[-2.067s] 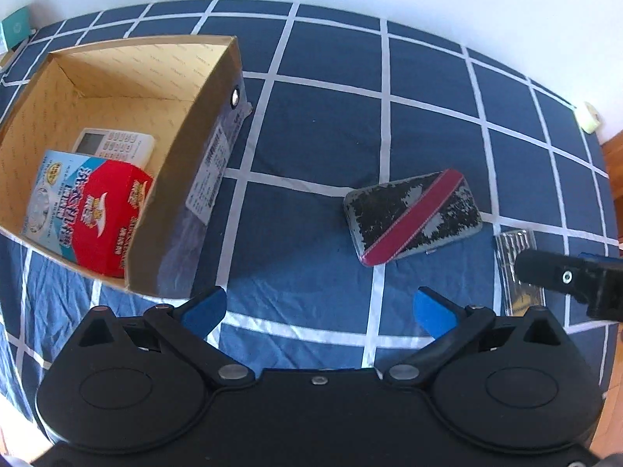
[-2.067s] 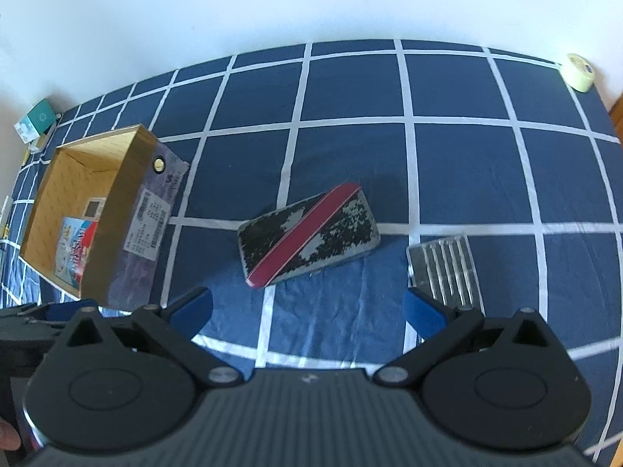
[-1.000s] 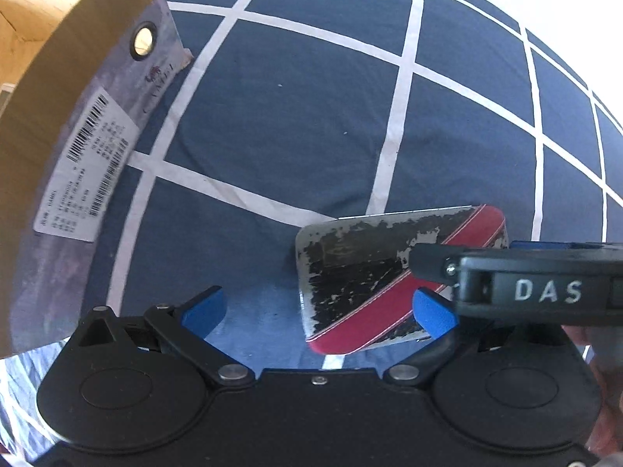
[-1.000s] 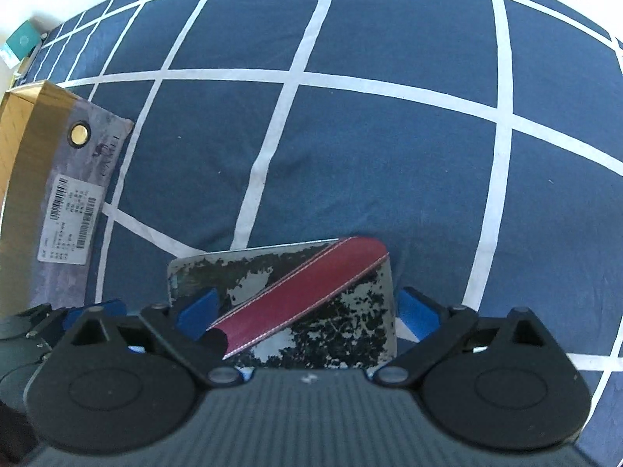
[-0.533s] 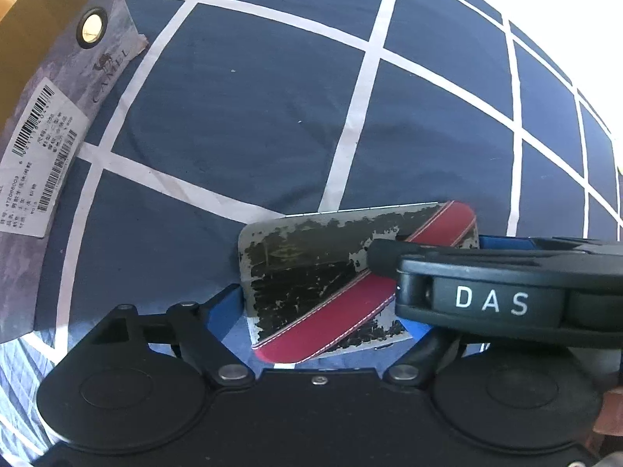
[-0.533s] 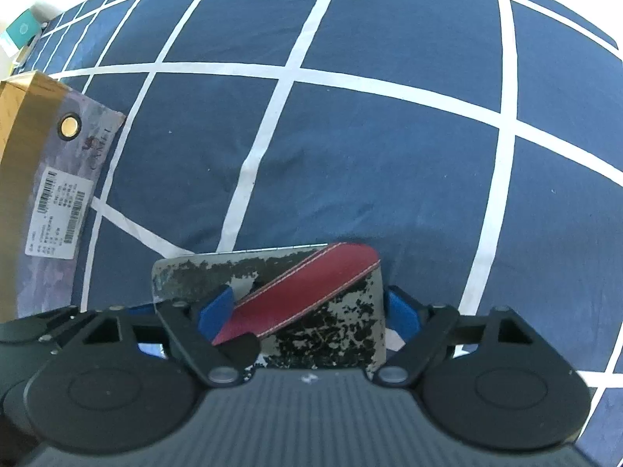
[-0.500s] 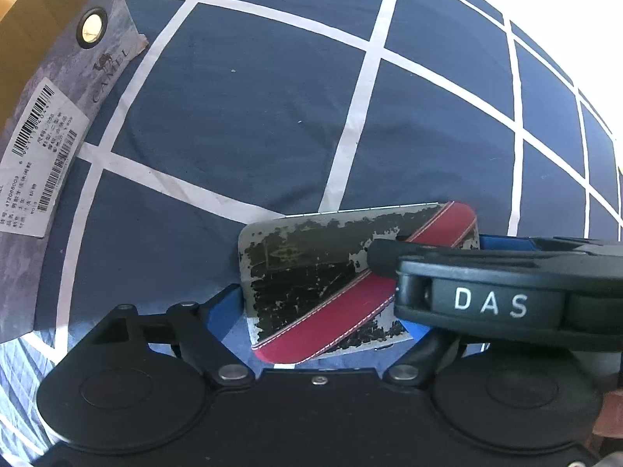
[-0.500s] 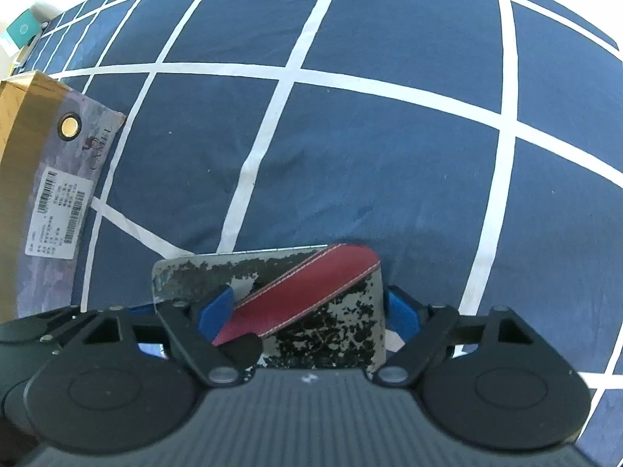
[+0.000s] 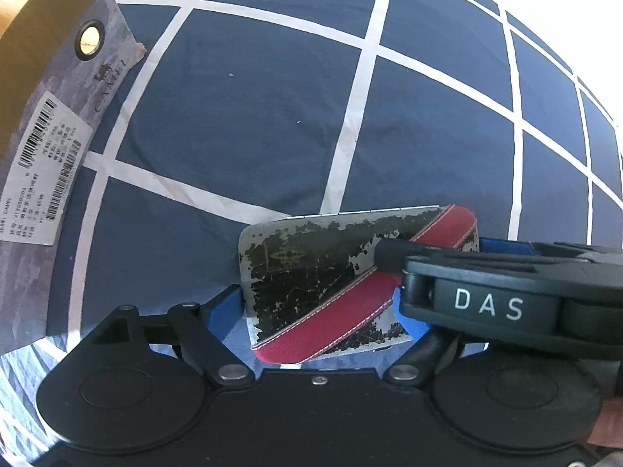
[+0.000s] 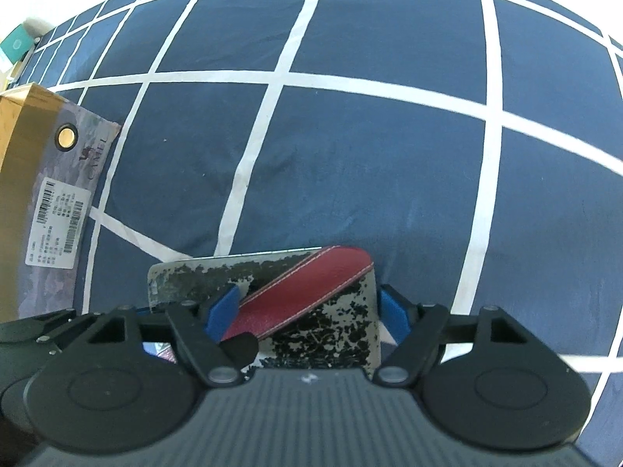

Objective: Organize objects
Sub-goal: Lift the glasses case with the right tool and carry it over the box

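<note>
A worn black-and-silver case (image 9: pixel 311 272) with a red diagonal strap lies flat on the blue checked cloth. My left gripper (image 9: pixel 317 313) points down over its left half. The jaws are closing, with one pad against the case's left end and the other resting on its top. My right gripper (image 10: pixel 307 309) is over the right half of the case (image 10: pixel 335 327). Its jaws are closing too, with the right pad at the case's right end and the left pad lying over the red strap. The two inner fingers (image 9: pixel 486 303) cross above the case.
A cardboard box (image 9: pixel 35 78) with a barcode label stands to the left, also at the left edge of the right wrist view (image 10: pixel 19 194). A teal object (image 10: pixel 15 44) sits at the far left edge. Part of a hand (image 9: pixel 607 420) shows at the lower right.
Both grippers have come down onto the case. Over the last second their jaws have narrowed from wide open until the pads reach the case. The case itself has stayed put.
</note>
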A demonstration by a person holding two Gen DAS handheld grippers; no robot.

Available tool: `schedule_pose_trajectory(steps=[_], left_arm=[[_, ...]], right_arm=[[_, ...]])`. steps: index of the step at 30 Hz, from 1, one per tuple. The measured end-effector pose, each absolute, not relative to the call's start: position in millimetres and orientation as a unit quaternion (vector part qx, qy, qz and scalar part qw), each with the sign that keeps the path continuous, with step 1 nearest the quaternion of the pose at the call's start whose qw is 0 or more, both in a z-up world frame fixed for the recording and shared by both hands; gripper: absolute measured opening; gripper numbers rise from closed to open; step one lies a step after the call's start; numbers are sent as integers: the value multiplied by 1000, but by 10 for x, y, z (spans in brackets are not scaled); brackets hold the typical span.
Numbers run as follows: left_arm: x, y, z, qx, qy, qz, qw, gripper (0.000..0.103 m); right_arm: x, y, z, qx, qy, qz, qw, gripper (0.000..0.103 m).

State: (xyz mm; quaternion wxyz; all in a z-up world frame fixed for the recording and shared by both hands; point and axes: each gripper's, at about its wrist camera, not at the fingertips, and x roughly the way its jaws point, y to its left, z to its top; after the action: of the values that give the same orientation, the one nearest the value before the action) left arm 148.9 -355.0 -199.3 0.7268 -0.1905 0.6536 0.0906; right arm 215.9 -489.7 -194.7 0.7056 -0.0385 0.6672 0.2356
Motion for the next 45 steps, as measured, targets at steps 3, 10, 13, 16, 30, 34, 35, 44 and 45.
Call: schedule_pose_trajectory(steps=[3,10,13,16,30,34,35,44,45], left_arm=[[1463,-3566,-1955,-179,653,87,731,82],[1385,-3579,-1740,-155,641,74,748,81],[1323,-3560,-1623,-151,634,67,756,80],[1257,-3559,-1506,-146,624,62,765,79],[631,-3351,-860,-117,578,52,806,79],[476,-3221,-732,-110,571,55,812,79],[441,-3180,-702,-109,569,55,813,79],[227,-2716,-464,-98,557,58,823,79],[221,-2656,-440,-96,556,58,824,79]], right_arm=[[2097,-4893,-1913,-33,665,230,710,76],[1984,-4913,-1706,-24,653,222,724,76],[1923,-4942,-1586,-18,645,217,732,76],[1826,-4938,-1458,-12,637,212,741,76],[1163,-4793,-774,14,588,201,784,76],[993,-4672,-635,18,578,204,790,76],[950,-4627,-601,18,576,205,791,76],[680,-4180,-373,25,560,210,801,76],[664,-4122,-354,27,558,210,802,76]])
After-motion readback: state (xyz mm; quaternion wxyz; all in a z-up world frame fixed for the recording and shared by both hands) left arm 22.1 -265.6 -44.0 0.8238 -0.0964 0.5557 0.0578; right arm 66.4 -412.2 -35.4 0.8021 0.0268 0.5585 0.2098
